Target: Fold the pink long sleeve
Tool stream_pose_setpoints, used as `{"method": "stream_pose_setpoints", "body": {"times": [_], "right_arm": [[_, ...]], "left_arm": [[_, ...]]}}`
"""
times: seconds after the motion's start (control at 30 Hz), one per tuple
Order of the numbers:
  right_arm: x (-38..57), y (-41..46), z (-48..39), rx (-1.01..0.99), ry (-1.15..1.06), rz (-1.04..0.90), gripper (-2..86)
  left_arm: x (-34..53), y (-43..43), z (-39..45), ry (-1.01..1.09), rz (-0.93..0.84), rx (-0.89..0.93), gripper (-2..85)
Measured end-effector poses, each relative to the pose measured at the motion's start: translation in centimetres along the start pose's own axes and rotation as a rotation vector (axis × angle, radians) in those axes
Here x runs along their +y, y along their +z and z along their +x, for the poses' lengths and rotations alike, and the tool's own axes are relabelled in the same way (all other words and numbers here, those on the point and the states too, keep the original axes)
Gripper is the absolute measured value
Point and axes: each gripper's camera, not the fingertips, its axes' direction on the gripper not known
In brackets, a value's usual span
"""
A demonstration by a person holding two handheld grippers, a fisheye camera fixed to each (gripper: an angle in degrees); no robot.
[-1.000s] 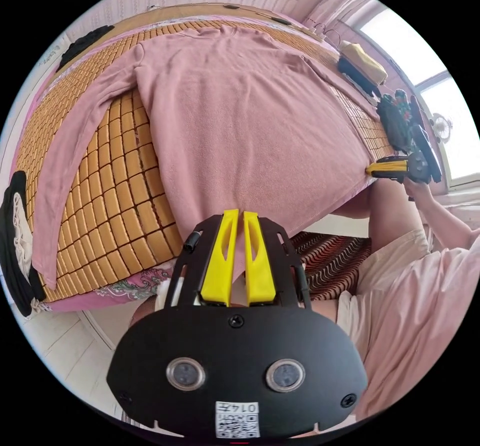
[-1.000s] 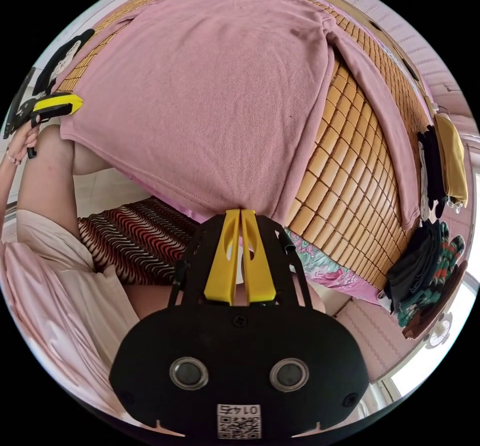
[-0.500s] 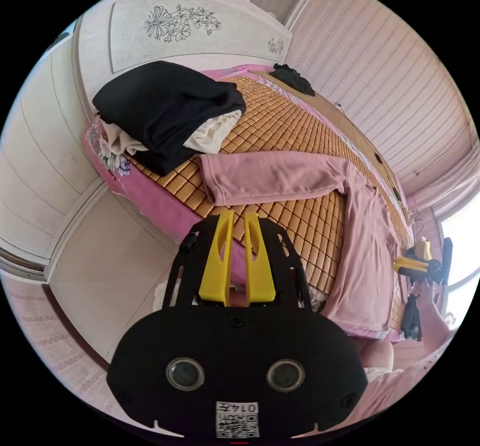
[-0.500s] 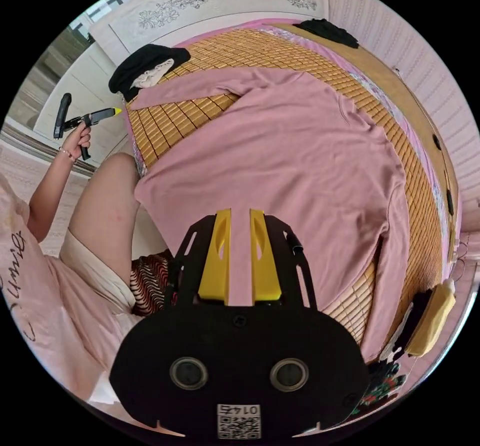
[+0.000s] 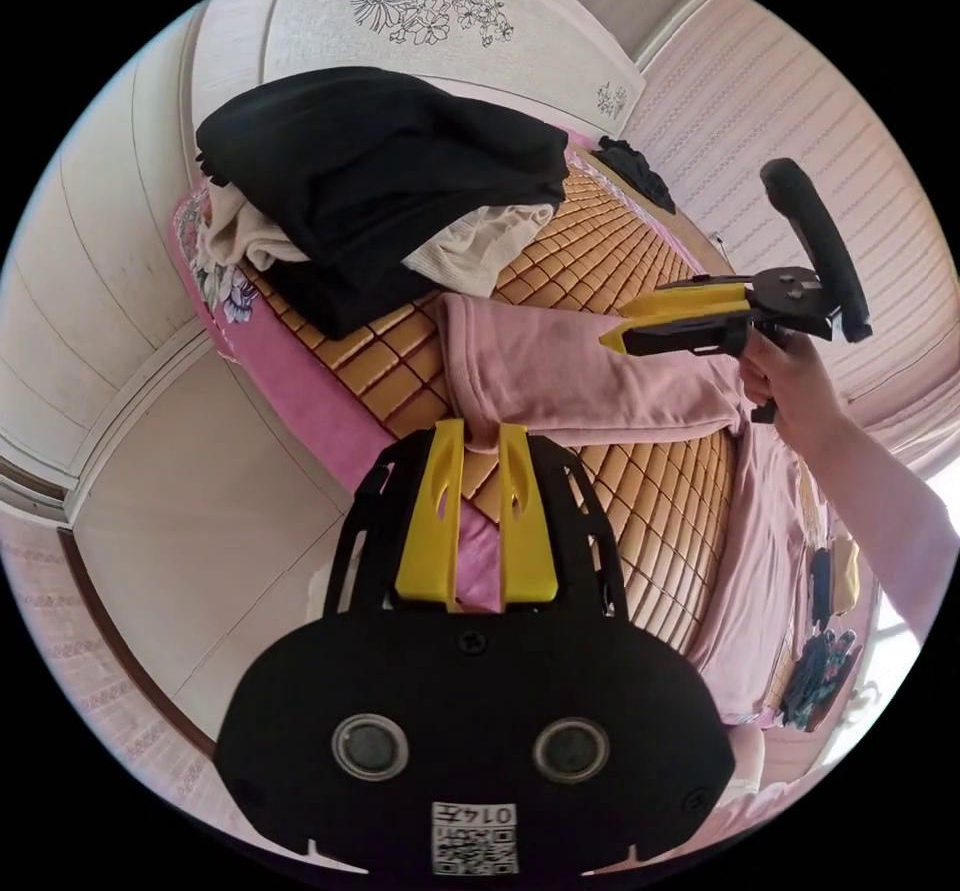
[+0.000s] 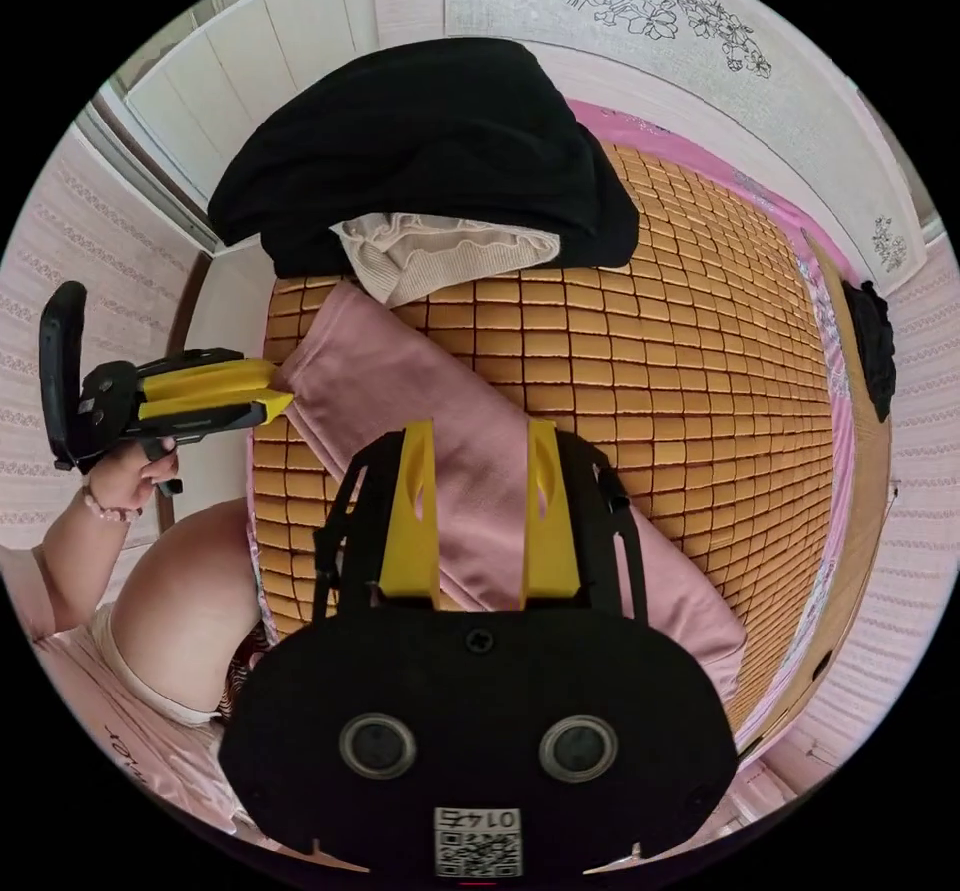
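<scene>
1. Over the sleeve's cuff end, the left gripper (image 5: 477, 431) hangs with its yellow jaws a little apart and nothing between them; the tips sit just short of the cuff's edge, and I can't tell if they touch it.
2. From the right gripper view that same left gripper (image 6: 283, 399) comes in from the side, a hand (image 6: 130, 476) on its black handle, its tip right at the cuff corner.
3. Right gripper (image 6: 478, 431): jaws spread wide, empty, poised above the sleeve, which runs between them toward the camera.
4. Seen from the left gripper view, the right gripper (image 5: 612, 336) hovers over the sleeve further along, held by a hand (image 5: 790, 386); its jaws look nearly together there, gripping nothing.
5. Now the sleeve (image 5: 560, 376) itself: pink, laid flat on the mat (image 5: 590, 261), cuff near the bed's edge.
6. It leads off to the shirt's (image 5: 750, 541) body, also flat on the mat, reaching the bed's far edge.
7. The mat is bamboo tiles, over a pink sheet (image 5: 300, 386).
8. Just beyond the cuff sits a black pile (image 6: 430, 146) with a cream garment (image 6: 430, 251) tucked under it, the cream edge close to the sleeve.
9. Another dark heap (image 6: 872, 341) lies at the mat's far side.
10. Behind it all, a white headboard (image 6: 700, 41) with a flower drawing.
</scene>
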Motion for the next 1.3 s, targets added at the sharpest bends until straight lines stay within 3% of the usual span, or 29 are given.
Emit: {"method": "stream_pose_setpoints", "body": {"times": [0.07,0.13,0.27,0.4,0.47,0.6,0.7,0.77,0.87,0.93,1.07,1.3], "right_arm": [[-0.4,1.0,-0.1,0.018,-0.007,-0.053,9.0],[0.2,0.4,0.1,0.017,-0.008,-0.026,3.6],[2.0,-1.5,1.3,-0.009,0.027,0.032,1.2],[7.4,-8.6,6.0,-0.089,0.217,0.287,0.7],[11.9,-13.1,8.6,-0.124,0.318,0.443,0.7],[28.1,-23.3,12.1,-0.089,0.524,0.756,0.9],[41.8,-26.9,11.1,-0.049,0.688,0.831,1.5],[49.0,-25.9,9.6,0.011,0.830,0.720,2.1],[59.7,-20.6,7.1,0.049,1.146,0.368,4.0],[65.8,-17.0,4.6,-0.068,1.296,0.230,6.4],[69.0,-15.7,3.0,-0.134,1.376,0.273,8.1],[66.7,-15.6,9.0,-0.048,1.374,0.343,10.7]], "left_arm": [[0.5,0.3,-0.2,0.011,0.014,0.026,4.6],[0.8,0.4,-0.1,0.022,0.019,0.020,4.0],[1.5,-1.0,1.1,0.064,0.111,0.015,3.4],[2.0,-5.2,4.0,0.159,0.315,0.159,3.0],[2.5,-8.5,8.0,0.314,0.448,0.275,3.0],[4.5,-11.9,16.2,0.628,0.519,0.552,3.3],[8.7,-12.9,24.0,0.881,0.417,0.813,4.2],[13.5,-10.9,29.0,1.050,0.230,0.932,5.7],[19.0,-6.3,32.0,1.151,-0.030,0.880,6.1],[21.2,-3.8,32.2,1.172,-0.147,0.842,5.8],[22.7,0.6,31.8,1.142,-0.288,0.679,5.0],[24.2,5.2,38.0,1.208,-0.345,0.619,6.3]]}}
